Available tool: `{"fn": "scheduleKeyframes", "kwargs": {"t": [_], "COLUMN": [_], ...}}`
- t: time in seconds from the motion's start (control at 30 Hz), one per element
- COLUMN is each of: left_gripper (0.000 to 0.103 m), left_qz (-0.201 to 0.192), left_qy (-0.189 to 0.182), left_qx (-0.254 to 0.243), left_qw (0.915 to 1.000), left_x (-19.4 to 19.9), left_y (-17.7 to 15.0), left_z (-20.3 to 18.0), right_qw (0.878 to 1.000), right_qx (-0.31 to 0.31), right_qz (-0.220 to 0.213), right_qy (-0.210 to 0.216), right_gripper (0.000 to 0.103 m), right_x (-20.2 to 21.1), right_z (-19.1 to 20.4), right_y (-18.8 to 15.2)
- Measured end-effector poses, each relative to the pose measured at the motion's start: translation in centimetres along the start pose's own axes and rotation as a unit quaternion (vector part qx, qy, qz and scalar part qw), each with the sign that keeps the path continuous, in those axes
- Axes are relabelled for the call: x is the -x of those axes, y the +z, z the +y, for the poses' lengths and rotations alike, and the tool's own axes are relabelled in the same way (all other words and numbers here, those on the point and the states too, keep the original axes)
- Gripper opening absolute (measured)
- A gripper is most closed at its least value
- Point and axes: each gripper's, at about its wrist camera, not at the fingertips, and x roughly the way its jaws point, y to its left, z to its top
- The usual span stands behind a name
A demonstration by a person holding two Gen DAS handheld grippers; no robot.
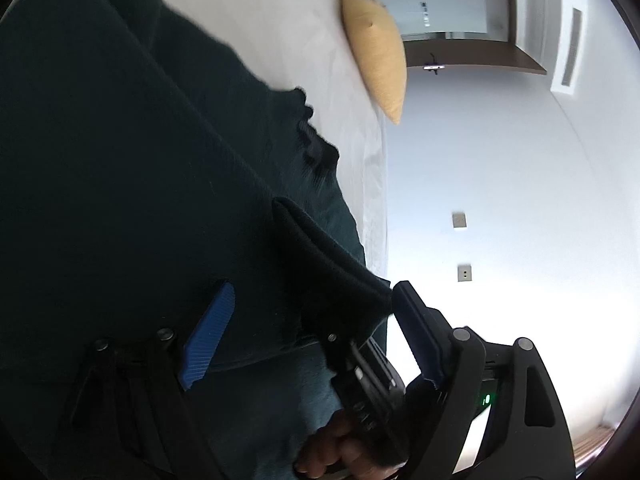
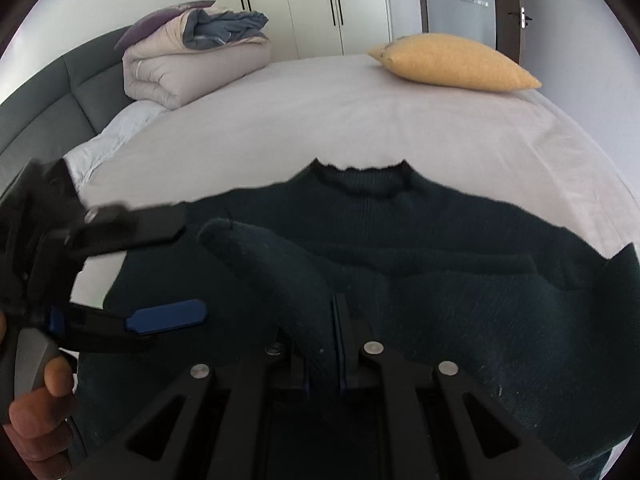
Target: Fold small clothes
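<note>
A dark green knit sweater [image 2: 440, 300] lies flat on the white bed sheet [image 2: 320, 120], with its neck toward the far side. My right gripper [image 2: 320, 320] is shut on a sleeve [image 2: 272, 272] of the sweater and holds it raised, the cuff end sticking out to the left. My left gripper [image 2: 194, 266] stands open just left of that cuff, its blue pad [image 2: 166, 316] over the sweater's edge. In the left wrist view the sweater [image 1: 120, 180] fills the left side. There the held sleeve [image 1: 328, 264] and the right gripper [image 1: 360, 368] show between my left gripper's [image 1: 314, 288] spread fingers, untouched by the pads.
A yellow pillow [image 2: 452, 62] lies at the far right corner of the bed, and a folded duvet [image 2: 192, 60] at the far left by the grey headboard [image 2: 48, 92]. Wardrobe doors [image 2: 312, 4] stand behind. A hand [image 2: 40, 400] holds the left gripper. The bed's edge [image 1: 380, 200] borders a white wall.
</note>
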Motion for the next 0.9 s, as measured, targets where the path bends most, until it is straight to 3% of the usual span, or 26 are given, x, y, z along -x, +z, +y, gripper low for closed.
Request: {"fn": "scheduleKeyframes", "kwargs": {"t": [0.17, 0.27, 0.3, 0.33, 0.4, 0.47, 0.53, 0.6, 0.67, 0.73, 0.87, 0.9], "left_gripper": [0.080, 0.080, 0.075, 0.056, 0.031, 0.029, 0.018, 0.013, 0.008, 0.007, 0.007, 0.007], "left_qz": [0.023, 0.036, 0.039, 0.044, 0.052, 0.049, 0.048, 0.038, 0.022, 0.003, -0.037, -0.049], "left_qy": [-0.028, -0.005, 0.009, 0.010, 0.020, 0.017, 0.020, 0.026, 0.031, 0.034, 0.041, 0.045], "left_qx": [-0.001, -0.017, -0.022, -0.024, -0.018, -0.008, -0.012, -0.023, -0.037, -0.053, -0.097, -0.111], "left_qw": [0.9994, 0.9992, 0.9990, 0.9987, 0.9983, 0.9986, 0.9986, 0.9987, 0.9986, 0.9980, 0.9937, 0.9916], "left_x": [-0.8, -1.5, -2.0, -2.3, -3.1, -3.4, -3.0, -2.5, -1.6, 0.0, 3.0, 3.8], "left_y": [0.3, 0.8, 1.0, 1.2, 1.5, 1.7, 0.7, 0.6, 0.7, 0.8, 0.9, 1.0], "left_z": [-1.0, -1.7, -1.9, -1.9, -1.7, -1.1, -0.7, -1.0, -1.3, -2.2, -4.4, -5.1], "right_qw": [1.000, 1.000, 1.000, 1.000, 1.000, 0.999, 0.998, 0.990, 0.970, 0.946, 0.868, 0.855], "right_qx": [0.019, 0.012, 0.009, 0.006, 0.001, -0.018, -0.047, -0.114, -0.204, -0.282, -0.460, -0.482], "right_qz": [0.005, 0.005, 0.005, 0.007, 0.011, 0.017, 0.014, 0.001, -0.022, -0.050, -0.111, -0.116], "right_qy": [-0.007, -0.002, 0.000, 0.003, 0.009, 0.029, 0.046, 0.081, 0.133, 0.152, 0.150, 0.152], "right_gripper": [0.013, 0.014, 0.014, 0.015, 0.016, 0.038, 0.054, 0.058, 0.063, 0.066, 0.072, 0.072], "right_x": [0.0, -0.1, -0.2, -0.2, 0.0, 0.4, 1.7, 3.9, 6.3, 8.2, 11.4, 11.6], "right_z": [0.7, 0.7, 0.5, 0.4, 0.3, -0.3, -1.4, -3.7, -7.2, -10.6, -18.3, -19.2], "right_y": [0.1, 0.3, 0.4, 0.3, 0.3, -0.1, -0.8, -2.2, -4.3, -6.6, -12.9, -13.9]}}
